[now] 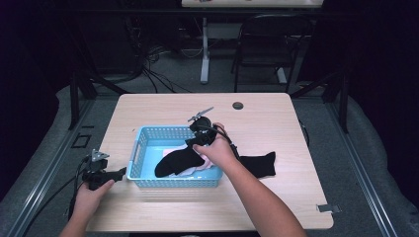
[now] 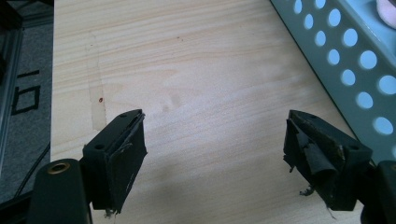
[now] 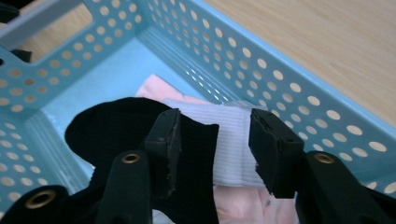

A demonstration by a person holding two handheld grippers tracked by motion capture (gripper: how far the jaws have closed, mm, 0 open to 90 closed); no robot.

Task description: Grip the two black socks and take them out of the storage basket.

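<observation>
A light-blue perforated basket (image 1: pixel 144 132) stands on the wooden table, left of the middle. In it a black sock (image 1: pixel 174 162) lies over pink cloth (image 1: pixel 173 148) and a white sock (image 3: pixel 229 140). My right gripper (image 1: pixel 195 142) hangs over the basket's right half with its jaws apart. In the right gripper view (image 3: pixel 215 119) the black sock (image 3: pixel 116 123) drapes around the left jaw and the white sock shows in the gap; no pad presses on either. A second black sock (image 1: pixel 260 164) lies flat on the table right of the basket. My left gripper (image 1: pixel 116 174) rests open beside the basket's left wall (image 2: pixel 355 56), over bare wood (image 2: pixel 215 119).
A round cable hole (image 1: pixel 237 105) sits near the table's far edge. A strip of tape (image 1: pixel 328 208) marks the near right corner. A black chair (image 1: pixel 269 44) and a table leg (image 1: pixel 204 49) stand beyond the table. Bare wood stretches behind and in front of the basket.
</observation>
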